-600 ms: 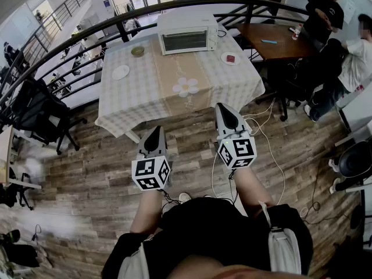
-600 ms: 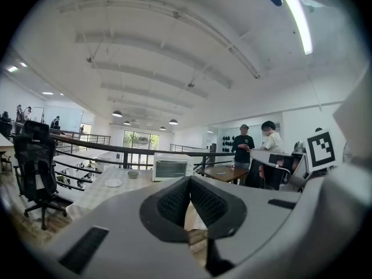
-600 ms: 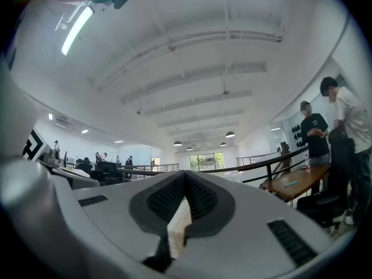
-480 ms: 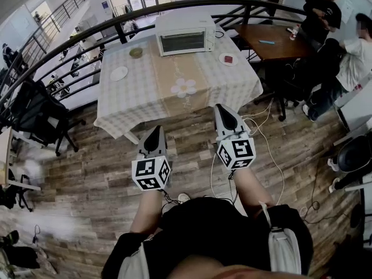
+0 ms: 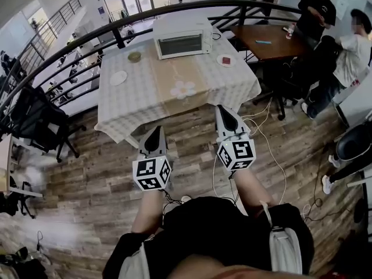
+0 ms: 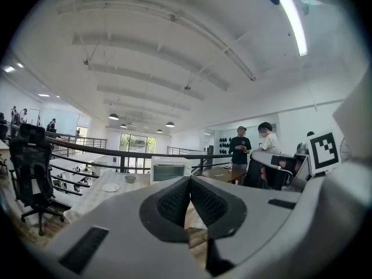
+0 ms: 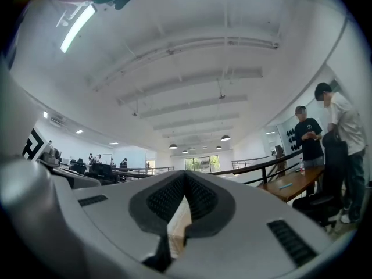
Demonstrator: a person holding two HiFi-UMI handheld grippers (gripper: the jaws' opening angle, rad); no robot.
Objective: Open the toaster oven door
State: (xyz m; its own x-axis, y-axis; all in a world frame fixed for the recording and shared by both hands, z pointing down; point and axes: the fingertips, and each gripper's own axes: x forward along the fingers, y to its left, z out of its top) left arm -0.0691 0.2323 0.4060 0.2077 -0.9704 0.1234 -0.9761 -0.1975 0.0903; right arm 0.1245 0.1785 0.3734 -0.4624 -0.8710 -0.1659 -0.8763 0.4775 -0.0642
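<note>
A brown wood-plank floor [image 5: 87, 179] lay under me. My left gripper [image 5: 154, 131] and right gripper [image 5: 224, 109] hung over it, both with jaws pressed together on nothing, short of the checked-cloth table [image 5: 145, 103]. The white boxy toaster oven [image 5: 181, 38] sat at the table's far edge, its door closed.

The person wears a black top [image 5: 203, 234]. The pale grey left gripper [image 5: 153, 131] and right gripper [image 5: 224, 109] each bear a black-and-white marker cube [image 5: 151, 174].
</note>
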